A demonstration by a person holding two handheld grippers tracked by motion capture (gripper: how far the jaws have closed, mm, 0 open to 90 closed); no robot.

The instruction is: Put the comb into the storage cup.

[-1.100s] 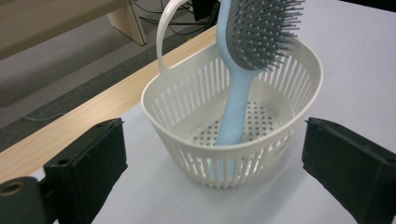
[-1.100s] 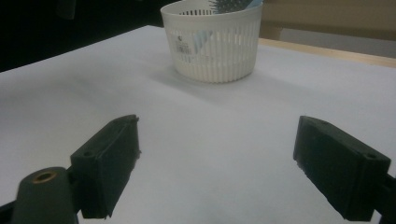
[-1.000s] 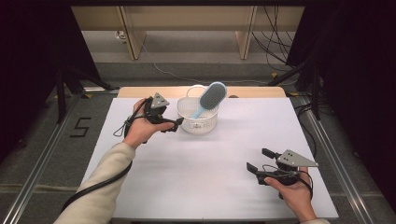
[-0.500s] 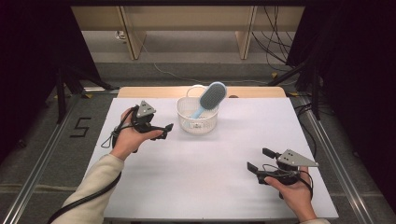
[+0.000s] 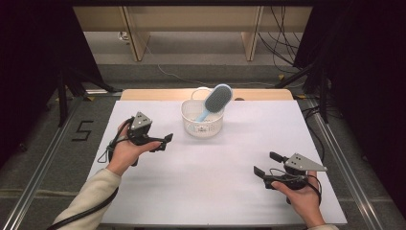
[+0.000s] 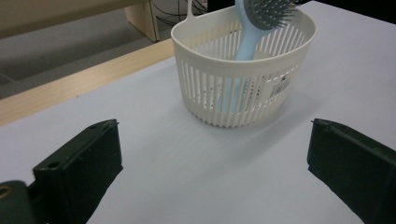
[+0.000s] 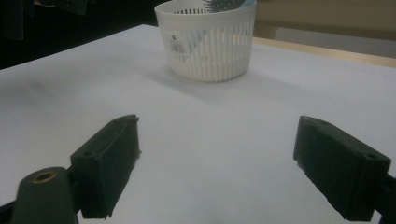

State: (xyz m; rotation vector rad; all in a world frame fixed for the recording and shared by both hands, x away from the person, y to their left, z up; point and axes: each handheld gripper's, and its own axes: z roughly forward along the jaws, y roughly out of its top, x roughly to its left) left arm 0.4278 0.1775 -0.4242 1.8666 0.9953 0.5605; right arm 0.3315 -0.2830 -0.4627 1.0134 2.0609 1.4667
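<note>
The left gripper (image 5: 160, 142) has drawn back from the basket (image 5: 203, 125) since a second ago, when it sat right against the basket's left side; half a second ago it was already partway out, and now it is nearer the person and clear of the basket, held above the worktop (image 5: 220, 182). Its jaws are spread wide with nothing between them, and in the left gripper view the basket (image 6: 243, 88) stands ahead of them, between the two jaws and a little beyond. The hairbrush (image 5: 216, 100) stands tilted inside the basket, handle down and head leaning over the far-right rim, just as in both earlier frames; the basket has not shifted either. The right gripper (image 5: 266, 166) has stayed where it was, low over the worktop near the person. Its jaws are likewise wide apart and empty, and the basket (image 7: 208, 42) lies well ahead of them, closer to the left jaw's line.
</note>
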